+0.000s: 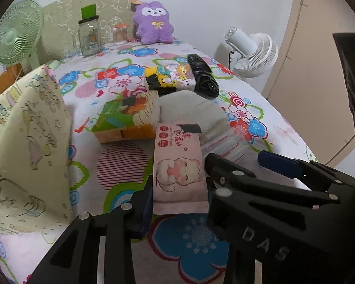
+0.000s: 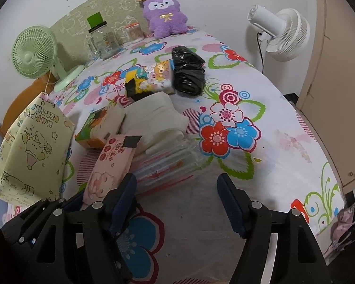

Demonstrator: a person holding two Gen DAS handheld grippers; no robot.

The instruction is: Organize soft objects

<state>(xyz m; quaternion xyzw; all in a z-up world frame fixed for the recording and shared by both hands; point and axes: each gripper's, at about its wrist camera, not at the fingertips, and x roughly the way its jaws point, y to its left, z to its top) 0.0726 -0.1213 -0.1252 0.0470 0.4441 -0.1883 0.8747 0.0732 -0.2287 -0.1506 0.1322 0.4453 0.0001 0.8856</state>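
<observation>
A pink tissue pack [image 1: 179, 165] with a cat drawing lies on the flowered bedsheet [image 1: 120, 165], and my left gripper [image 1: 177, 189] is shut on its near end. In the right wrist view the same pink pack [image 2: 111, 163] slants at the lower left with the left gripper [image 2: 71, 203] on it. My right gripper [image 2: 177, 189] stands open over bare sheet, nothing between its fingers; its tips are just short of a clear plastic packet [image 2: 168, 165]. A cream folded cloth [image 2: 153, 116] lies on that packet. An orange and green tissue pack [image 1: 127, 120] sits behind the pink one.
A yellow paper gift bag [image 1: 26, 146] stands at the left. Farther back lie a cartoon tissue pack [image 1: 170, 78] and a black plastic bag [image 1: 203, 75]. A purple plush [image 1: 153, 23], a glass jar [image 1: 90, 37], a green fan [image 1: 14, 33] and a white fan [image 1: 253, 49] line the far edge.
</observation>
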